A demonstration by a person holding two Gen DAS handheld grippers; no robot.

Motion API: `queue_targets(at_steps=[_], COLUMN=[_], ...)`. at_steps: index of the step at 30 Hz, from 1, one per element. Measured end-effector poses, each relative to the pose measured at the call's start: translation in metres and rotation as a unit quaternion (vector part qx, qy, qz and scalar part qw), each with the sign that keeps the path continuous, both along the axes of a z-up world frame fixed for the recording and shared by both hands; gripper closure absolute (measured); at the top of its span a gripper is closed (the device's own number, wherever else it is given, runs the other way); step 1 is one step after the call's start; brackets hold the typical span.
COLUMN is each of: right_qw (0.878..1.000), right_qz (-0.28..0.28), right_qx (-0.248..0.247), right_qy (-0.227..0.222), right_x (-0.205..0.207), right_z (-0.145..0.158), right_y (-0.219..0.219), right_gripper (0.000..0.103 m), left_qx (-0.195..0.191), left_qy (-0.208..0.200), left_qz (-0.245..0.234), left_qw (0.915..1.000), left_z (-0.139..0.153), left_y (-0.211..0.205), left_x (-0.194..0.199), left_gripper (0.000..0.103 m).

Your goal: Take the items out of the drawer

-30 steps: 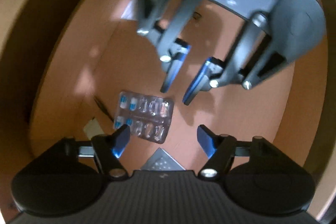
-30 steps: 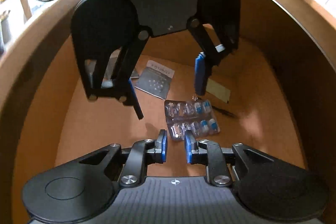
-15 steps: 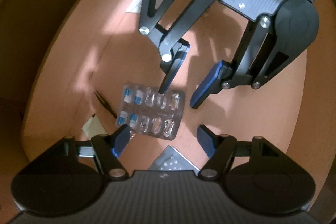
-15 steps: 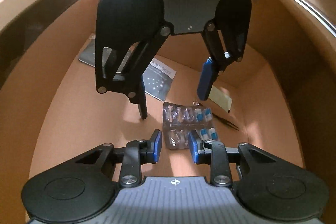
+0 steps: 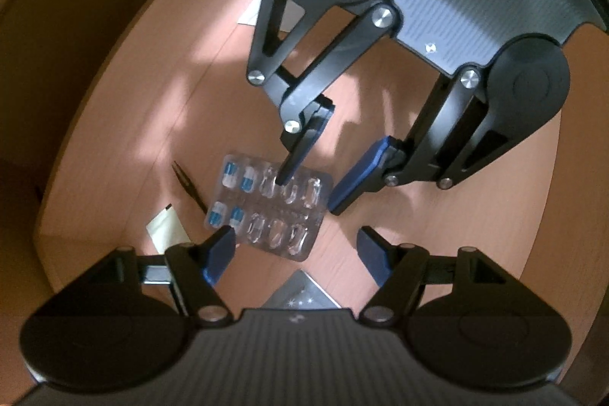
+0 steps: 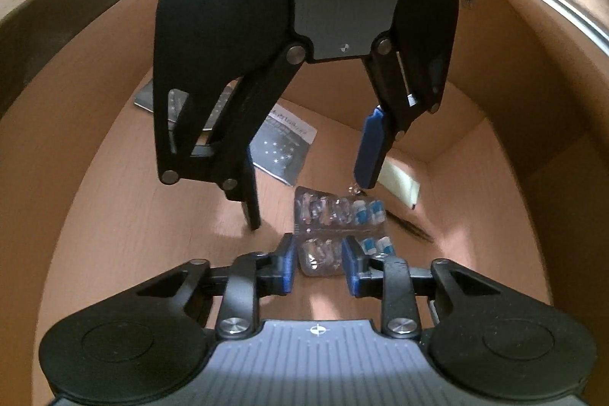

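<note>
A clear blister pack (image 5: 274,215) with a few blue-and-white capsules lies flat on the floor of the wooden drawer (image 5: 152,109). My right gripper (image 5: 309,195) reaches down onto it. One finger tip is over the pack's top row and the other is just off its right edge. In the right wrist view the pack's (image 6: 318,253) near end sits between the closing jaws of the right gripper (image 6: 319,263), with gaps on both sides. My left gripper (image 5: 295,253) hangs open above the drawer floor with nothing between its fingers. It appears in the right wrist view as the left gripper (image 6: 309,202).
A dark leaflet with white dots (image 6: 283,147) lies behind the pack, and a second dark booklet (image 6: 146,99) sits farther left. A pale yellow slip (image 6: 399,181) and a thin dark pin (image 6: 409,229) lie by the right wall. Drawer walls (image 6: 533,139) close in on all sides.
The right gripper came forward and down, so the pack's near end now sits between its fingers; its jaws widened, then narrowed. The left gripper stayed open and barely moved.
</note>
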State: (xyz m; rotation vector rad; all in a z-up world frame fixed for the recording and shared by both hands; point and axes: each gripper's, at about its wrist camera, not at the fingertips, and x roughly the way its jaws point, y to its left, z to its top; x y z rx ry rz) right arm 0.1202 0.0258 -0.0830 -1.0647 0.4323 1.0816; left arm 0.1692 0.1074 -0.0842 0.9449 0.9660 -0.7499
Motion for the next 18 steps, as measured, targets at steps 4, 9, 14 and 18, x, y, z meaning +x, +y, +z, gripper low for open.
queue_targets(at_steps=[4,9,14,18], right_qw=[1.0,0.999,0.998,0.997], right_qz=[-0.005,-0.018,-0.026,-0.022], right_qx=[-0.014,-0.018,-0.023,-0.033], right_qy=[0.024,0.046,0.06,0.063], right_x=[0.002,0.009,0.011,0.008], right_z=[0.006,0.016,0.026,0.033], right_y=[0.0,-0.001,-0.006,-0.012], right_gripper=[0.1,0.102,0.102,0.102], left_qx=[-0.005,-0.008,-0.009,-0.01], left_qy=[0.009,0.011,0.012,0.012], left_qz=[0.011,0.015,0.017,0.015], left_qw=[0.9999,0.9998,0.9997,0.9998], left_z=[0.001,-0.001,0.0,-0.003], left_y=[-0.002,-0.006,-0.009,-0.009], left_x=[0.002,0.004,0.003,0.004], left_gripper=[0.028,0.027,0.027,0.027])
